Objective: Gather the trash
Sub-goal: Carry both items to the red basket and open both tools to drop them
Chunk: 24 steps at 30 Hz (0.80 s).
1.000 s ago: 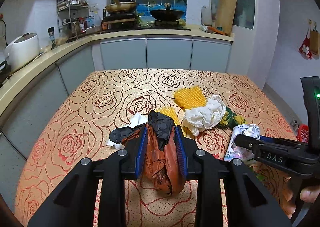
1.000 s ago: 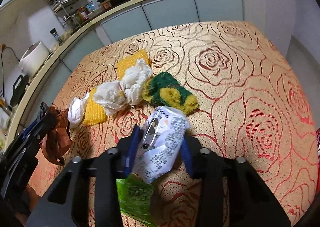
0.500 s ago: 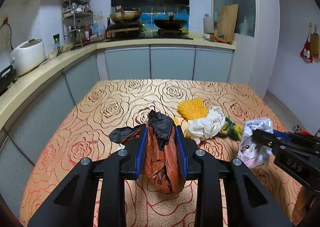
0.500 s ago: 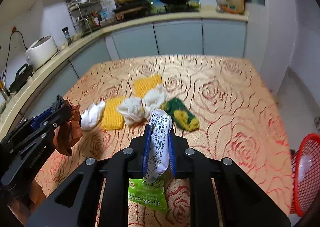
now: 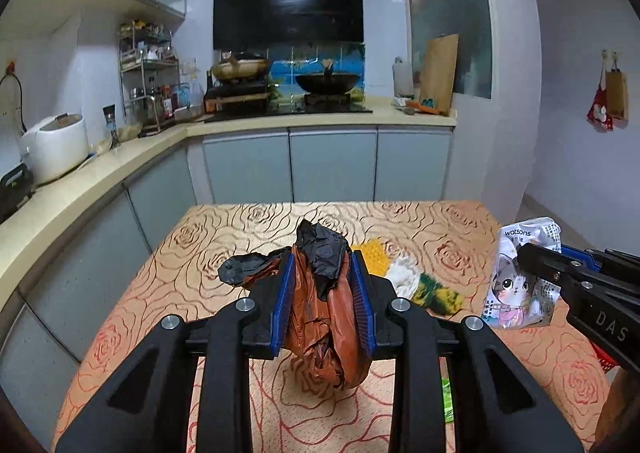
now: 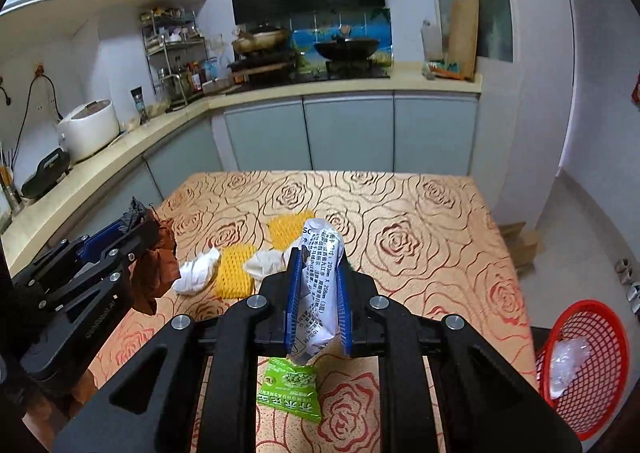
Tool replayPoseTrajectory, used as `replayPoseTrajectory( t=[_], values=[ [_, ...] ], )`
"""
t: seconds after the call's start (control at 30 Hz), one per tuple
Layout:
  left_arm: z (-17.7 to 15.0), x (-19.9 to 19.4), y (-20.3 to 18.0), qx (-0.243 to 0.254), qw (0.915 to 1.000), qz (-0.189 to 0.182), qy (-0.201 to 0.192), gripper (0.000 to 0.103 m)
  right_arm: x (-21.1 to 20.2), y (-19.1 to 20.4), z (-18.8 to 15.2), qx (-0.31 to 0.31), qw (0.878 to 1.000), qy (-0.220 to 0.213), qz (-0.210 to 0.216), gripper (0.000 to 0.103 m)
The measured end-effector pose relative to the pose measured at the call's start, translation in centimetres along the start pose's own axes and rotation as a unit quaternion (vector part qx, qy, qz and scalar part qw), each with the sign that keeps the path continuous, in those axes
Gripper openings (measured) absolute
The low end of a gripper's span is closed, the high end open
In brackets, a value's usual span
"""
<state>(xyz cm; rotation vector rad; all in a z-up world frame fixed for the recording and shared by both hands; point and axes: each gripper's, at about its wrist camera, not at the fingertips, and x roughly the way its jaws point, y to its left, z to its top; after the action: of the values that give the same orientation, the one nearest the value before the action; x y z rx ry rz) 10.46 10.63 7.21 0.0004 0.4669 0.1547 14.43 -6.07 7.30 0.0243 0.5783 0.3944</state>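
White tissue pack clamped between right hand-held gripper pads, off table.

My left gripper clamps a crumpled brown-and-black plastic bag; my right gripper pinches a white printed tissue packet, both held above the table.

The brown bag is thin, crinkly, shiny plastic. The white packet is smooth and glossy. The worktop wears woven cloth with roses. The red basket is plastic mesh. The fingers have ridged blue pads.
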Motion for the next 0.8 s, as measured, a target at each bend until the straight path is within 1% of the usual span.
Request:
replayPoseTrajectory(
  t=[0.33,0.63,0.8],
  values=[
    [1.7,-1.4,-3.2,0.022,0.9989,-0.026,-0.031,0.027,-3.4,-2.6,0.6,0.018,0.999,-0.032,-0.022,0.016],
    [2.4,-2.2,-7.6,0.042,0.9957,-0.070,-0.044,0.027,-6.2,-6.3,0.4,0.042,0.996,-0.051,-0.061,0.016],
    [2.5,-2.6,-10.8,0.057,0.9919,-0.102,-0.050,0.027,-7.8,-8.8,-0.2,0.060,0.993,-0.059,-0.089,0.016]
  ],
)
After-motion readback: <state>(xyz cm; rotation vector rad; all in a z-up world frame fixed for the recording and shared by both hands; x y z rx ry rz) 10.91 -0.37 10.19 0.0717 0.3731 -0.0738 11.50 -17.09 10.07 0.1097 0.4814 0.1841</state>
